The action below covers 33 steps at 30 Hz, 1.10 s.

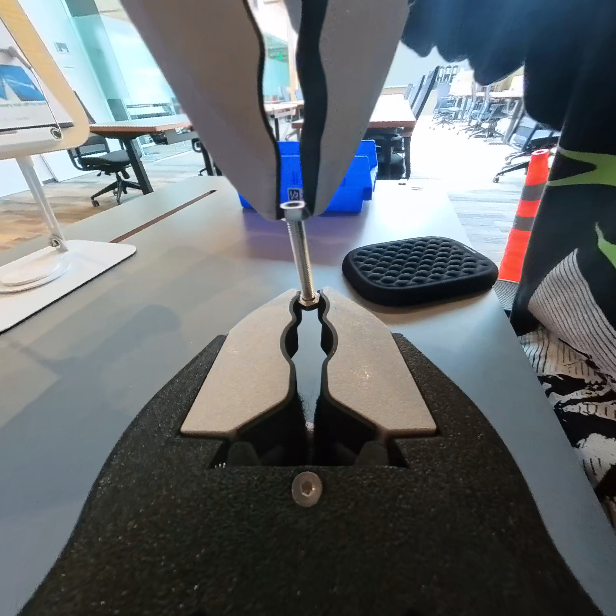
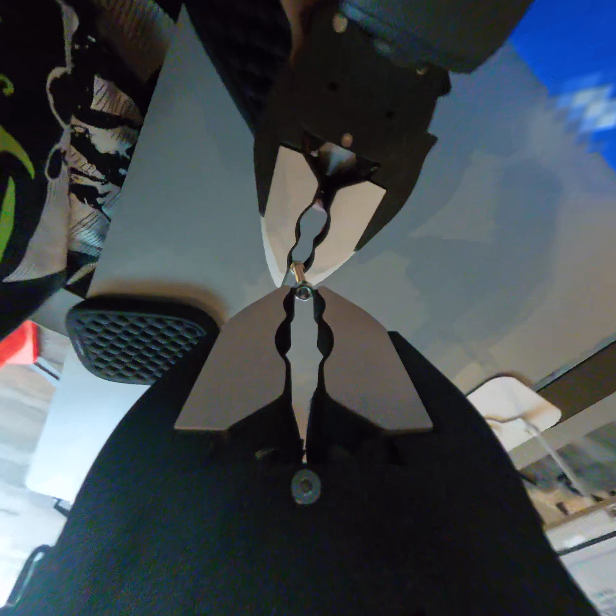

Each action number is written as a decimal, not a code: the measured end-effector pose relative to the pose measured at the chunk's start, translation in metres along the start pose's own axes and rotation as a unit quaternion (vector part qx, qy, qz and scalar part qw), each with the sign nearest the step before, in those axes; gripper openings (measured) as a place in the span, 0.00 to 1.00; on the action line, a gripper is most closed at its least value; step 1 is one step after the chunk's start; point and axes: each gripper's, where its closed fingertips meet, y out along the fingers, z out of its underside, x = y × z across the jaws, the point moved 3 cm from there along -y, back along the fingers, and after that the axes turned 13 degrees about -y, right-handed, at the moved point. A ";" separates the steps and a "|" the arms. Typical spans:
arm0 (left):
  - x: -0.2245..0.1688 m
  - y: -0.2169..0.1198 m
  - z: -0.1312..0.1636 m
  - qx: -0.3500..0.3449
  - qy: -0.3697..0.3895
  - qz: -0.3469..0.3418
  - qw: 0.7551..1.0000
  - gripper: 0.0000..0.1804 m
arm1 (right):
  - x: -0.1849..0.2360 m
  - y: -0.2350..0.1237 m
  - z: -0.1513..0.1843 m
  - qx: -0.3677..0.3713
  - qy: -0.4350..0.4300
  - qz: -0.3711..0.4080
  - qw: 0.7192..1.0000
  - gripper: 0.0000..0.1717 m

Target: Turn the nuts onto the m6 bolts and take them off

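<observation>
pinching nut (image 1: 309, 297) with left claw (image 1: 309, 300), bolt (image 1: 301, 253) head with right claw (image 1: 293, 210) — above grey table (image 1: 166, 316), bare surface around — black pad (image 1: 420, 268) near table's edge.

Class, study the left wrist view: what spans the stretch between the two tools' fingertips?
The threaded shank of the bolt alone. The left tool grips the nut at its lower end; the right tool grips its head.

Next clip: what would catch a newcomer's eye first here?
A silver bolt spans the gap between the two tools above the grey table. The left tool grips the nut on its threaded end, the right tool its head. A black honeycomb pad lies to the right.
</observation>
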 end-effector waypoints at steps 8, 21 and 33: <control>0.002 0.002 0.001 0.008 -0.002 -0.010 1.000 0.04 | 0.001 0.002 0.005 0.012 0.021 0.008 1.000 0.06; 0.005 0.004 0.003 0.017 0.005 -0.031 0.999 0.05 | 0.003 0.004 0.010 0.027 0.129 0.004 0.991 0.06; 0.003 0.003 0.002 0.013 -0.001 -0.011 1.000 0.05 | 0.006 -0.014 0.010 -0.063 -0.084 0.028 0.994 0.25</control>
